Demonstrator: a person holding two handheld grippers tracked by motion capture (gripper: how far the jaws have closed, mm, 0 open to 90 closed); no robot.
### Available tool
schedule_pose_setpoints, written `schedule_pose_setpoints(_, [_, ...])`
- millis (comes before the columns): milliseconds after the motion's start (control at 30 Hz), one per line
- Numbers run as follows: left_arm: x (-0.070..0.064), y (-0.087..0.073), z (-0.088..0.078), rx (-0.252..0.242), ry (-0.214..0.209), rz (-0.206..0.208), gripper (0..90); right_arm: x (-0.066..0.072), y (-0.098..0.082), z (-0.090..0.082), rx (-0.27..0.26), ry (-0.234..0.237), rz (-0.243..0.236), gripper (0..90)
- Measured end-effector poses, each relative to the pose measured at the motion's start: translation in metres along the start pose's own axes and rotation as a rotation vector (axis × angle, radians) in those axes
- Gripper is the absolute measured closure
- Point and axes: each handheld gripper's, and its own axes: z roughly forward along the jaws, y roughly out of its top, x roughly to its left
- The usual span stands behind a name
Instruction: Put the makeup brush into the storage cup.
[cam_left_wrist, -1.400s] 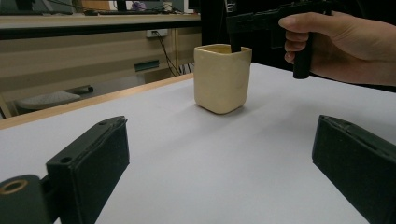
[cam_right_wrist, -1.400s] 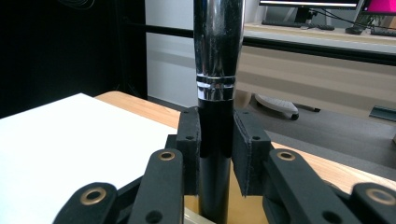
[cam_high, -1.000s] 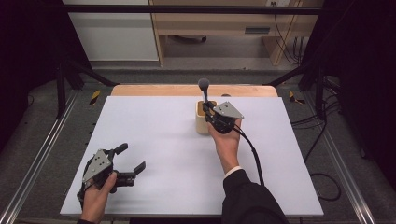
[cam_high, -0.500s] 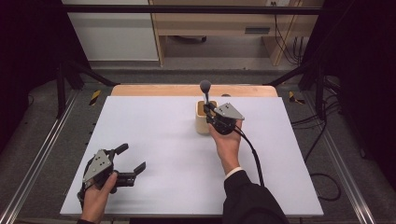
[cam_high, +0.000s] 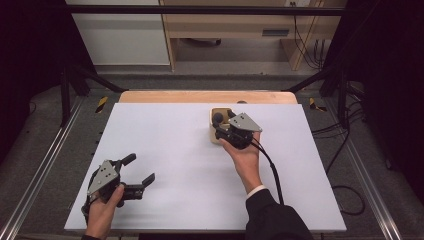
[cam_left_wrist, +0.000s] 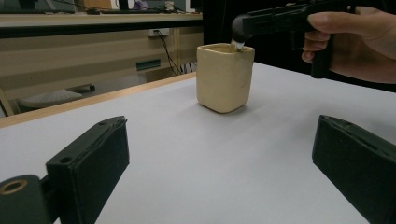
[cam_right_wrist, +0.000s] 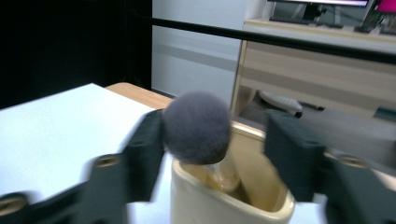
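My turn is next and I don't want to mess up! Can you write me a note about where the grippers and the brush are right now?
Right gripper: its jaws have just been opening; they stand either side of the makeup brush, above the cream cup, no longer pinching it.
Left gripper: open, empty, resting at the near left of the white table.
Brush: standing in the cup, fluffy head up, leaning toward one jaw.
Done: brush dropped into the cup.
Left: probably just draw the right gripper back without tipping the cup.
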Motion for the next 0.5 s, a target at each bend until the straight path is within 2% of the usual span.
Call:
schedule_pose_setpoints(100, [-0.001, 0.0, 0.0, 0.005, -0.003, 0.008, 3.7, 0.004, 0.003, -0.008, 0.015, -0.007, -0.032, 21.2])
schedule_pose_setpoints(167, [-0.001, 0.0, 0.0, 0.003, -0.003, 0.005, 3.7, 0.005, 0.005, -0.012, 0.021, -0.009, -0.028, 17.1])
schedule_pose_setpoints(300, [-0.002, 0.0, 0.001, 0.006, -0.007, 0.008, 3.7, 0.004, 0.005, -0.017, 0.034, -0.004, -0.019, 15.4])
schedule_pose_setpoints(500, [-0.003, 0.0, 0.002, 0.002, -0.009, 0.003, 3.6, 0.005, 0.005, -0.022, 0.055, -0.006, -0.056, 14.4])
